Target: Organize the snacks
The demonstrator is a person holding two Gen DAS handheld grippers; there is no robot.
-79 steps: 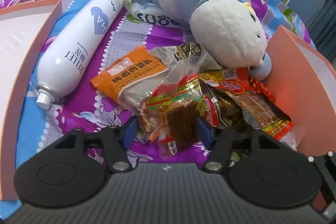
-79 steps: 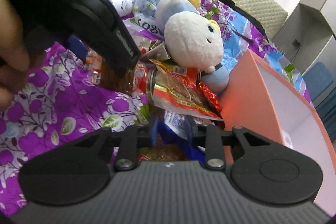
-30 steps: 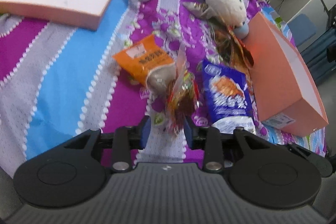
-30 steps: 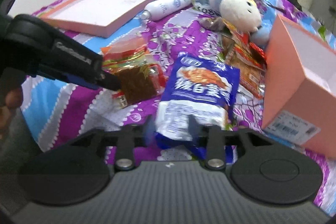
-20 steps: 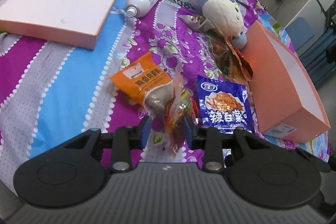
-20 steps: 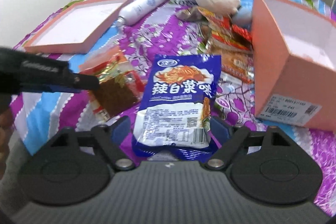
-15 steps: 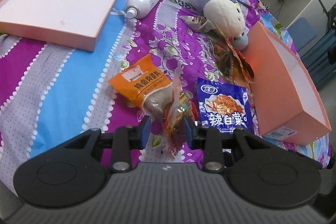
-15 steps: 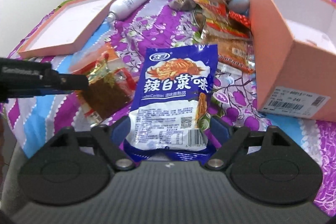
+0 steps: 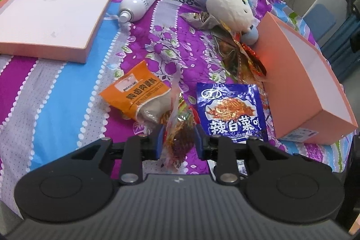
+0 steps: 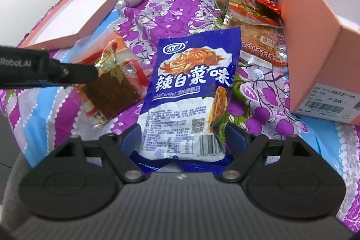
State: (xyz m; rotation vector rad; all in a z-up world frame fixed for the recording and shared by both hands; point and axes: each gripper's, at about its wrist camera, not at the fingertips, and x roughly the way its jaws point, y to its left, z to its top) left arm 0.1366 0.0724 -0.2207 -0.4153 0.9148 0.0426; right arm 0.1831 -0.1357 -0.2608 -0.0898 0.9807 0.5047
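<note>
My left gripper is closing on a clear red-edged packet of brown strips, which stands upright between its pads just above the bedspread. In the right wrist view that packet hangs from the left gripper's fingers. A blue noodle-snack packet lies flat on the bedspread between the wide, open jaws of my right gripper, whose pads stand clear of it. An orange packet lies just left of the strips. An open pink box stands to the right.
More snack packets are piled against the pink box's left wall. Behind them lie a plush toy and a white spray bottle. The shallow pink lid sits at far left. The bed's edge runs just under both grippers.
Both grippers pulled back from the pile with a packet each. The right jaws then spread and left the blue packet flat on the bed. The left still grips the strips.
</note>
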